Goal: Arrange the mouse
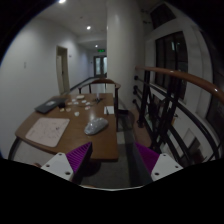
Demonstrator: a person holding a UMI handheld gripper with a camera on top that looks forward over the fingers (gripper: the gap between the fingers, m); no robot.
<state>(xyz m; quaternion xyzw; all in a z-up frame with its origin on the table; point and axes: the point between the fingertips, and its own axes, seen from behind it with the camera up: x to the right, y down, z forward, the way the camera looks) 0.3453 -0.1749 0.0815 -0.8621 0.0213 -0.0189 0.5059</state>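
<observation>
The jaws (108,160) stand open and empty, purple pads (78,155) apart. Ahead of the left one, the small grey mouse (95,126) rests on the brown wooden counter (75,138), beside a pale rectangular mat (46,130).

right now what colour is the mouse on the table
Light grey, seen in the gripper view: the mouse lies on the brown table.
</observation>
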